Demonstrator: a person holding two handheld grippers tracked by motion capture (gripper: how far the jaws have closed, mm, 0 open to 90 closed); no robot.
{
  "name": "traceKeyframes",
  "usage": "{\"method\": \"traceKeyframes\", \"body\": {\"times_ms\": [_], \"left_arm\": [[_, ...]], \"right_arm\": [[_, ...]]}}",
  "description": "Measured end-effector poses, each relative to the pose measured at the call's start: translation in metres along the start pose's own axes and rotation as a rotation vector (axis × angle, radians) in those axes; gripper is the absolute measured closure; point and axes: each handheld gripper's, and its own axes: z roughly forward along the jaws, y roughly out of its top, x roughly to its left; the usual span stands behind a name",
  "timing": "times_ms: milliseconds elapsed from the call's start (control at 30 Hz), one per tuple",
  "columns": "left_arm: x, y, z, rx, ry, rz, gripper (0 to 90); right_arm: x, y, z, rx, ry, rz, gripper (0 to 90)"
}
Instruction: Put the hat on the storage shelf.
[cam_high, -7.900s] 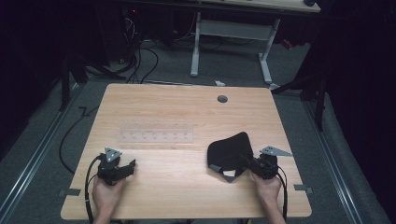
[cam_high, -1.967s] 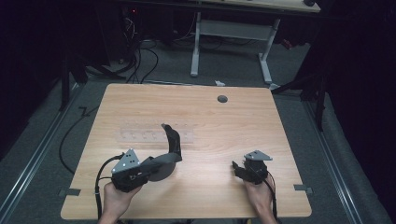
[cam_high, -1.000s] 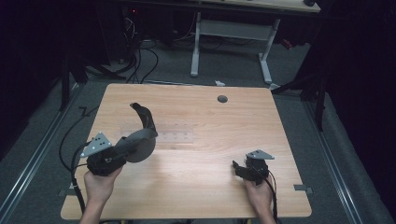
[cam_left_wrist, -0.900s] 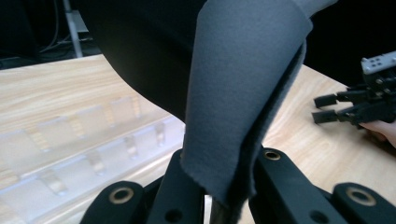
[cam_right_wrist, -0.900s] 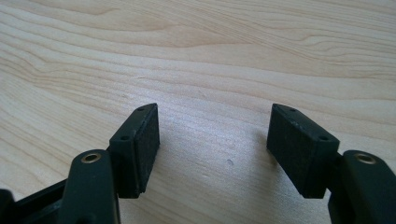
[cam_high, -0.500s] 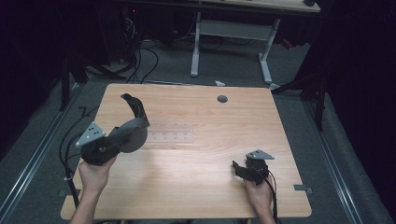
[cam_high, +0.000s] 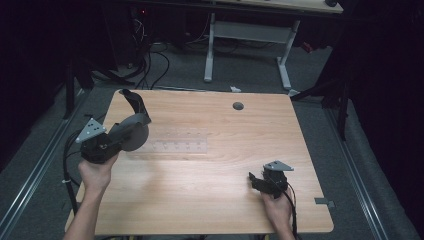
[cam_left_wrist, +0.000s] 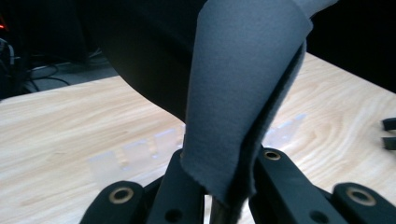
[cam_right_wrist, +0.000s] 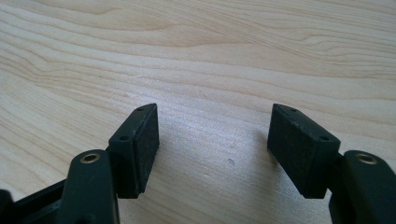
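Observation:
A dark grey cloth (cam_high: 134, 129) hangs lifted over the table's left side, one narrow end sticking up toward the far left corner. My left gripper (cam_high: 119, 138) is shut on it. In the left gripper view the folded grey fabric (cam_left_wrist: 243, 93) rises from between the two black jaws of that gripper (cam_left_wrist: 219, 198), pinched at its lower edge. Near the table's front right my right gripper (cam_high: 255, 180) rests low with a hand behind it. Its jaws (cam_right_wrist: 212, 144) stand wide open over bare wood, nothing between the pads (cam_right_wrist: 144, 140).
A clear plastic strip (cam_high: 175, 146) lies flat across the middle of the wooden table (cam_high: 210, 200), and appears as a pale strip (cam_left_wrist: 135, 151) below the cloth. A round cable hole (cam_high: 238, 106) sits near the far edge. Cables and a desk frame stand beyond.
My left hand has carried the cloth further left and slightly away from the person, off the table's middle. The right gripper has stayed where it was, still open.

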Motion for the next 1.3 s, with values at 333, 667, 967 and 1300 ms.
{"method": "traceKeyframes", "body": {"times_ms": [333, 667, 967, 1300], "left_arm": [[0.02, 0.0, 0.014, -0.025, 0.076, 0.044, 85.8], [0.039, -0.01, 0.025, -0.037, 0.152, 0.071, 85.6], [0.046, -0.015, 0.028, -0.04, 0.174, 0.075, 85.5], [0.047, -0.019, 0.03, -0.034, 0.181, 0.089, 85.5]], "right_arm": [[0.0, 0.0, 0.0, -0.001, 0.0, -0.001, 34.2], [0.0, 0.0, 0.0, 0.001, 0.001, 0.002, 34.1], [0.0, 0.0, 0.0, 0.001, 0.0, 0.002, 34.2], [0.0, 0.0, 0.0, 0.0, 0.0, -0.002, 34.2]]}}
